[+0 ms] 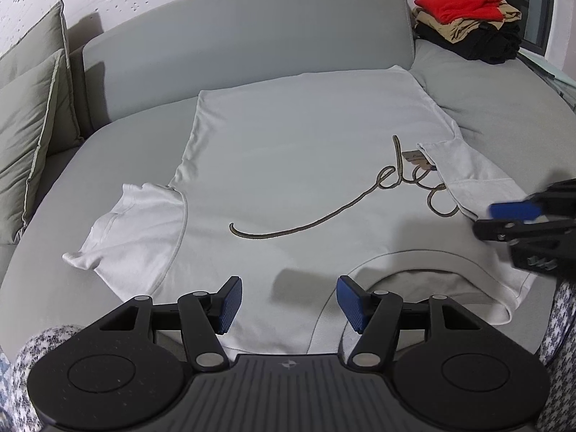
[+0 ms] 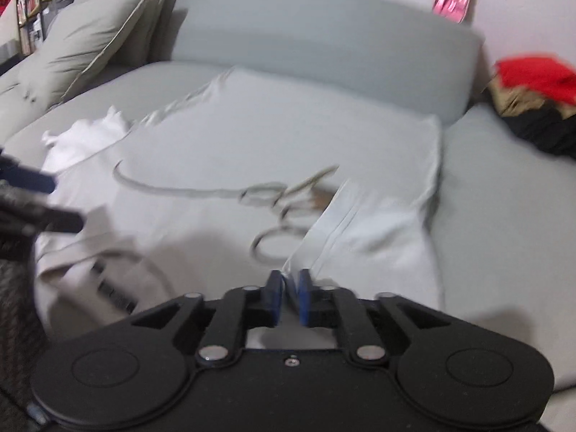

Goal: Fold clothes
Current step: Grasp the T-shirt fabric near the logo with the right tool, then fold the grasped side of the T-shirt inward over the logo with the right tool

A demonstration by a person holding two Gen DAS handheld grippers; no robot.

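Observation:
A white T-shirt [image 1: 288, 165] [image 2: 252, 133] with a looping cord-like script on its chest lies flat on the grey sofa seat [image 1: 504, 108], collar [image 1: 414, 277] nearest me. Its right sleeve [image 1: 468, 180] [image 2: 360, 223] is folded in over the chest; the other sleeve [image 1: 133, 230] [image 2: 86, 136] lies spread outward. My left gripper [image 1: 288, 302] [image 2: 46, 199] hovers open above the shirt beside the collar, nothing between its blue pads. My right gripper [image 2: 288, 298] [image 1: 504, 221] stands at the folded sleeve's near edge, pads a narrow gap apart and not pressing on the cloth.
A pile of folded clothes [image 1: 468, 18] [image 2: 532, 108], red on top, sits at the sofa's far right. Grey cushions [image 1: 32, 126] [image 2: 100, 25] lean at the left. The backrest [image 1: 252, 36] runs behind the shirt. A patterned sleeve [image 1: 561, 324] shows at the right edge.

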